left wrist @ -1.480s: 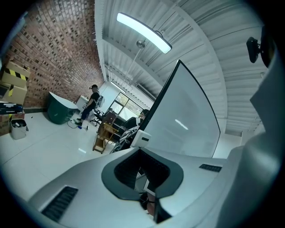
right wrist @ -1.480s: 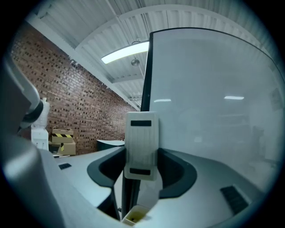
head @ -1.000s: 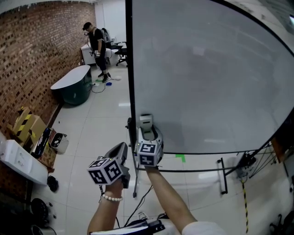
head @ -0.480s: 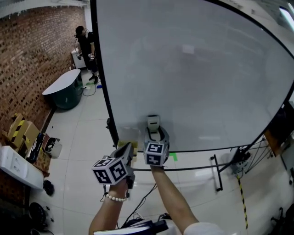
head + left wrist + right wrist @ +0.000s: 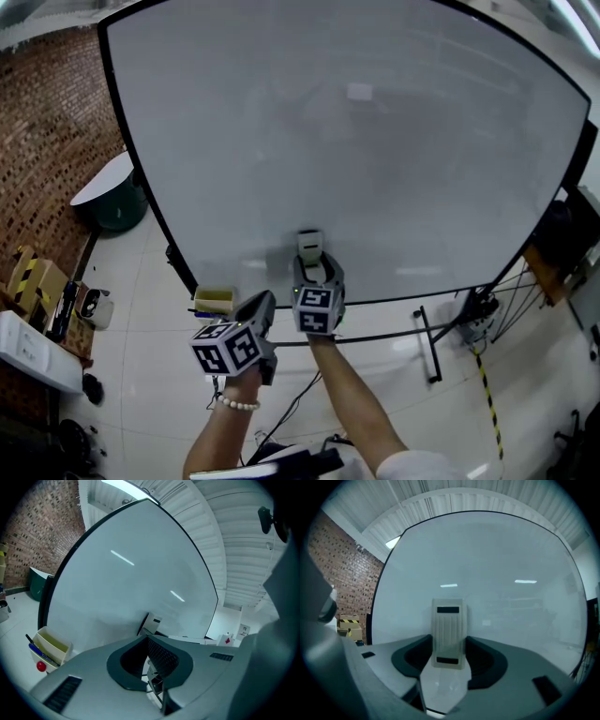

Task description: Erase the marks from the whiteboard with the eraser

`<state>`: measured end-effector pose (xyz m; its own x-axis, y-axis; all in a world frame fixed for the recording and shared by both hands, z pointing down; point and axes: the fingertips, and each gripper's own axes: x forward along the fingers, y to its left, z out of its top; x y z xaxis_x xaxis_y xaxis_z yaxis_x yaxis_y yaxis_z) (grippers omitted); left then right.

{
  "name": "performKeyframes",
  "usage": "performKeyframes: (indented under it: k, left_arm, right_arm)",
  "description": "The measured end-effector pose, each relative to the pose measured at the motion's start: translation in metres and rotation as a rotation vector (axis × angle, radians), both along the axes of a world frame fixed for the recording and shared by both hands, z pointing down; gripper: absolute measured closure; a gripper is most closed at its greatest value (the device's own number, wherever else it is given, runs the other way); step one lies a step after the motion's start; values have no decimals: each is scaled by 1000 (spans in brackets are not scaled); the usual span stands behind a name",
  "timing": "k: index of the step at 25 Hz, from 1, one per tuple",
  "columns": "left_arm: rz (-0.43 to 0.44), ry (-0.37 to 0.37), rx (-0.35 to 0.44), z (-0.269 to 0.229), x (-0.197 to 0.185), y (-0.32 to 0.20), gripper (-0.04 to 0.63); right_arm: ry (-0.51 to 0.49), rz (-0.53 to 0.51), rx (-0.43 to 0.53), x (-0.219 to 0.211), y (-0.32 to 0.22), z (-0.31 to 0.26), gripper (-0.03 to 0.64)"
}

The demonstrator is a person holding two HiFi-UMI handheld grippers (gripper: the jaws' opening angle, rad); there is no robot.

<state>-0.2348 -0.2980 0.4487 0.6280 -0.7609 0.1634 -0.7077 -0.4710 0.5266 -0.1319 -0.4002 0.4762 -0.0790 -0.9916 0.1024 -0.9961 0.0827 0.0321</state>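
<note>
The whiteboard [image 5: 356, 141] fills the upper head view; its surface looks grey-white and I see no marks on it. My right gripper [image 5: 313, 270] is shut on a pale ribbed eraser [image 5: 310, 247], which sticks up between the jaws in front of the board's lower part. The right gripper view shows the eraser [image 5: 449, 634] upright in the right gripper [image 5: 449, 656] before the board [image 5: 497, 573]. My left gripper [image 5: 265, 304] hangs lower left of it, shut with nothing held. In the left gripper view its jaws [image 5: 146, 640] meet, and the board [image 5: 122, 578] slants behind.
A yellowish marker box [image 5: 214, 301] hangs at the board's lower left corner; it holds markers and a red-tipped item [image 5: 41, 666]. The board's black stand [image 5: 427, 352] reaches onto the tiled floor. A brick wall [image 5: 47, 112], a dark round table [image 5: 105, 192] and boxes [image 5: 28, 272] stand left.
The view has swung so the board now sits centred, and the person at the back left is out of sight. Both grippers shifted slightly; the eraser stays in the right one.
</note>
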Motion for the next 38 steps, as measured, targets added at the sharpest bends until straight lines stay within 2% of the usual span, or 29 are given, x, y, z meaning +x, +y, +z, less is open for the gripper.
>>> performKeyframes:
  k: [10,13,17,23,29,32,38]
  left_arm:
    - [-27,-4,-3,1,103,24,607]
    - [-35,1,-10,3,124,32,607]
    - [-36,-32,-18,6,142,24,607]
    - [33,-35,-44,18,159,17,607]
    - [145,-39,-5,6,184,3,607]
    - [161,-43,1,6,194,0,607]
    - [181,-15,16,1,246,-4,607]
  right_arm:
    - [-6,-52,-1,93,12,0,365]
    - [0,-71,0,109,16,0,364]
    - [4,-66,8,129,10,-8,364]
    - [0,-18,3,153,13,-7,364]
    - [27,40,20,178,11,-13,364]
    - [18,58,23,191,13,-13,364]
    - [29,68,41,243,21,-18,364]
